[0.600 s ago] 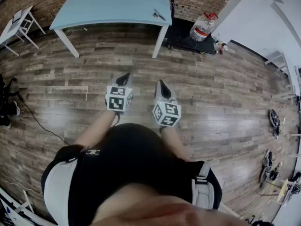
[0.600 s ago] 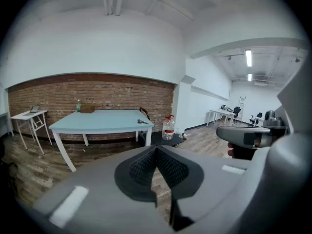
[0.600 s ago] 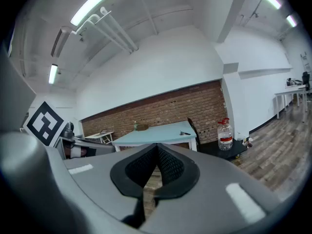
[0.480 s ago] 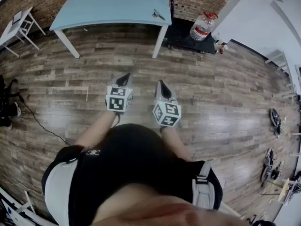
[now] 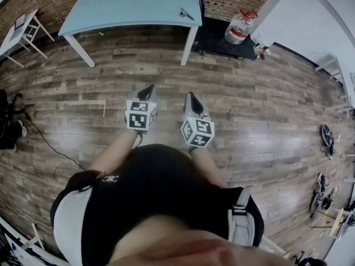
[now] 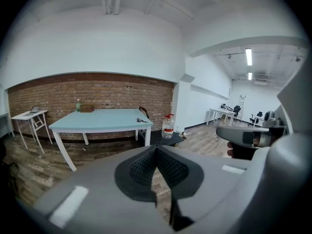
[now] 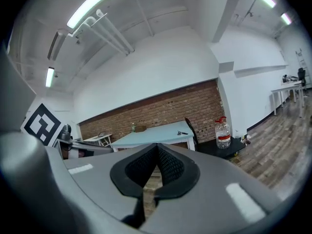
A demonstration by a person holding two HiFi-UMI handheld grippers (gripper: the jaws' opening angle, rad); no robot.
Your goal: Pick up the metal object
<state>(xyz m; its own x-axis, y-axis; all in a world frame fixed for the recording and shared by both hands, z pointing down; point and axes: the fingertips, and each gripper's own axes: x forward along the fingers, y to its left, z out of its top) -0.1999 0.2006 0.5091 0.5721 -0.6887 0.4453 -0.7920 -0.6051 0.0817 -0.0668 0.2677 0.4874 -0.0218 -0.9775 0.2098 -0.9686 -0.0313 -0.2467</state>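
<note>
Head view: you hold the left gripper (image 5: 147, 88) and the right gripper (image 5: 190, 96) side by side at waist height above the glossy plank floor (image 5: 266, 110). Each is a grey wedge that tapers to dark tips pointing to 12 o'clock and carries a black-and-white marker cube (image 5: 139, 116). The metal object (image 5: 186, 14), small, thin and shiny, lies near the right-hand edge of the pale blue table (image 5: 133, 4) at 12 o'clock, well apart from both grippers. A clear water bottle (image 5: 239, 26) with a red cap stands on a low black platform (image 5: 219, 40) at 1 o'clock. Left gripper view: the black ribbed pads (image 6: 142, 168) meet at their tips with nothing pinched between them. The metal object (image 6: 141, 120) rests at the table's (image 6: 97, 121) right corner at 11 o'clock, in front of a red brick wall (image 6: 97, 91). Your right gripper (image 6: 243, 135) shows at 3 o'clock. Right gripper view: this pair of ribbed pads (image 7: 168, 167) is likewise pressed together and empty. The metal object (image 7: 182, 133) lies on the table (image 7: 151, 133) just above the tips at 12 o'clock, with the bottle (image 7: 223, 133) at 2 o'clock.
</note>
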